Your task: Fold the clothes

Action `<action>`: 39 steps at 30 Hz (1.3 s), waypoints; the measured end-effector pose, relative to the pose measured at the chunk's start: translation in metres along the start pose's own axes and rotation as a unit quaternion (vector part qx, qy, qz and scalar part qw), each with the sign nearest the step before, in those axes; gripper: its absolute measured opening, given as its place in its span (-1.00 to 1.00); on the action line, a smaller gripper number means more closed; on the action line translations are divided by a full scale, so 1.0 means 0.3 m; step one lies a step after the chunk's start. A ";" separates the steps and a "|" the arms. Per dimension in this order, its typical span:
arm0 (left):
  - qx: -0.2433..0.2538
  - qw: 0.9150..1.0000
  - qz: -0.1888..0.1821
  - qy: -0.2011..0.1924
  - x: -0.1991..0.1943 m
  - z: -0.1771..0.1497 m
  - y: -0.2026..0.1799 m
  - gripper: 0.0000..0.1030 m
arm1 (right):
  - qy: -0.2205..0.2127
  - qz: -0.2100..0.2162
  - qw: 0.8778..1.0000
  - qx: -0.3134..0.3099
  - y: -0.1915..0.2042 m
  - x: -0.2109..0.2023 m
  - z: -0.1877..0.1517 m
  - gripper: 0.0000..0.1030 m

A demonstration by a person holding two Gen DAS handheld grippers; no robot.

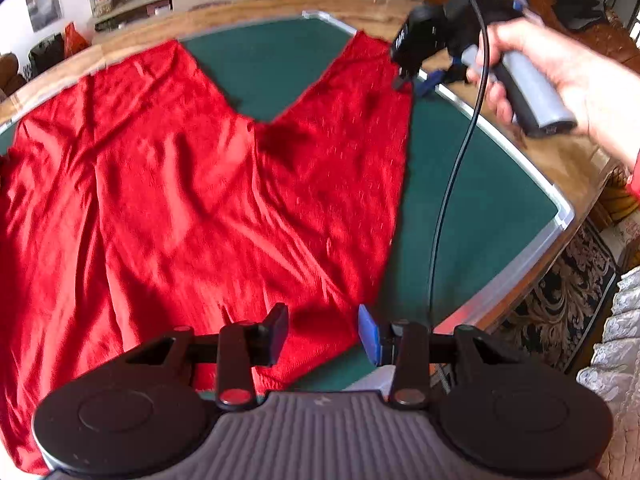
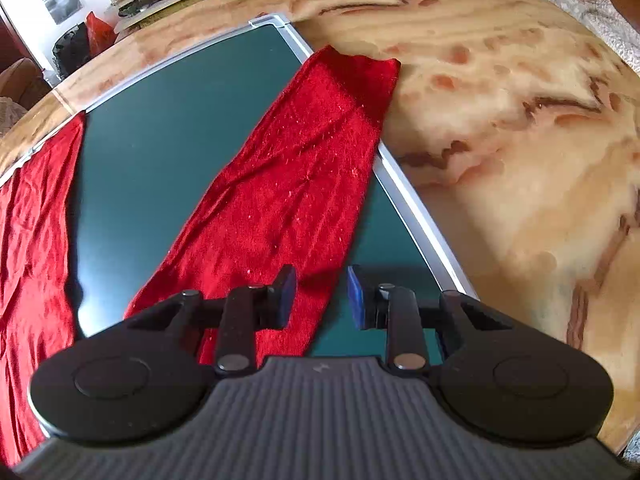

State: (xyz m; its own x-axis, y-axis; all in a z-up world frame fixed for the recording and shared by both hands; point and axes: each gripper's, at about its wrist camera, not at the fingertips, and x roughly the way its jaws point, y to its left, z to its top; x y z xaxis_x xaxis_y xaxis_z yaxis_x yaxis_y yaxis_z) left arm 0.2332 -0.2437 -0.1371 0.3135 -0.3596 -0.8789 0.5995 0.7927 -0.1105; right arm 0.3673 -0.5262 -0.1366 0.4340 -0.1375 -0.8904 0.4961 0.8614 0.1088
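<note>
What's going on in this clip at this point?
A person holding a gripper in each hand is about to fold red trousers spread flat on a green mat on a wooden table. The left gripper hovers near the waist end, the right gripper over one leg's edge. Both have open jaws; neither holds any fabric yet.

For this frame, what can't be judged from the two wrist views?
- Red pants: waistband in the left wrist view is hidden behind the left gripper and cut by the frame edge.
- Right gripper: blurred there, its fingertips indistinct.
- Green mat: near edge hidden by the right gripper's body in the right wrist view.
</note>
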 end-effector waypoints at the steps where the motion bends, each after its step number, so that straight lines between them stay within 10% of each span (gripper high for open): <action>1: -0.003 1.000 -0.001 0.005 0.009 -0.005 -0.001 -0.15 | -0.003 -0.007 1.000 -0.006 0.001 0.005 -0.001 -0.76; 10: 0.007 1.000 -0.001 0.003 0.000 -0.032 -0.040 -0.70 | -0.012 -0.012 1.000 -0.009 -0.028 -0.021 -0.013 -0.97; 21: 0.023 1.000 -0.018 0.008 -0.029 -0.054 -0.076 -0.77 | -0.012 0.005 1.000 0.008 -0.105 -0.066 -0.034 -0.95; 30: 0.019 0.999 -0.033 0.010 -0.027 -0.041 -0.028 -0.77 | -0.060 -0.003 0.995 0.080 -0.200 -0.024 0.132 -0.66; 32: 0.014 0.999 -0.039 0.011 -0.030 -0.041 -0.016 -0.77 | -0.058 -0.007 0.993 0.105 -0.223 0.020 0.169 -0.28; 39: 0.005 0.999 -0.052 0.013 -0.039 -0.038 0.011 -0.77 | -0.044 0.055 0.975 0.212 -0.328 0.141 0.220 -0.25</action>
State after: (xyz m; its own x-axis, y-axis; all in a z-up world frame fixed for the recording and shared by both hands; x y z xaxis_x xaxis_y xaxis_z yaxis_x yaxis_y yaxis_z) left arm 0.2230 -0.2313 -0.1326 0.2293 -0.4263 -0.8751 0.6354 0.7466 -0.1972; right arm 0.3865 -0.6491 -0.1559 0.5559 -0.1126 -0.8236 0.7005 0.5968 0.3913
